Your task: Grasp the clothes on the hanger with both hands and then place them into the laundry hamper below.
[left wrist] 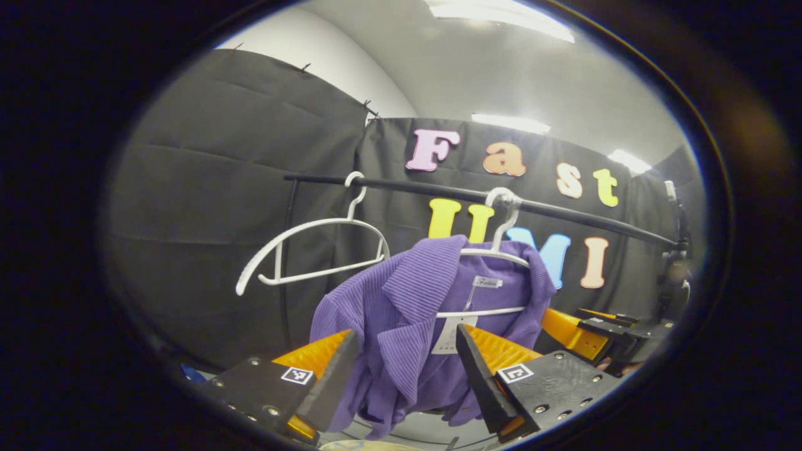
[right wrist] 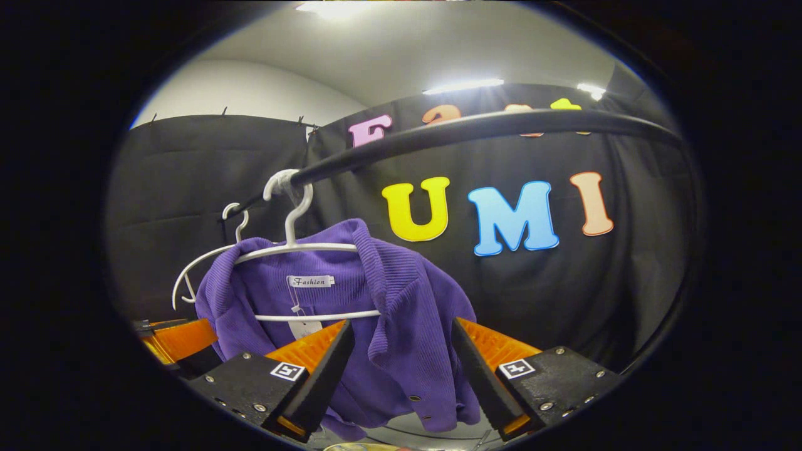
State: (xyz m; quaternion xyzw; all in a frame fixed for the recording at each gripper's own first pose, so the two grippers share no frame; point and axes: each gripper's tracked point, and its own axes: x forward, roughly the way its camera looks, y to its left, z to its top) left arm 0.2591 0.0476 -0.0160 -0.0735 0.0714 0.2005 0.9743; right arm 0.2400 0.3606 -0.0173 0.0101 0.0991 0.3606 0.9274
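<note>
The left gripper (left wrist: 406, 369) is hanging with its fingers spread apart, framing the near front panel of the purple ribbed top (left wrist: 432, 313) straight ahead, and the right gripper (right wrist: 401, 369) is gaping likewise at the other front panel. The soft, corduroy-like garment is draping lengthwise downward from a thin white hanger (right wrist: 294, 250) hooked on the black rail (right wrist: 476, 128); a bare white hanger (left wrist: 313, 250) is hanging alongside.
</note>
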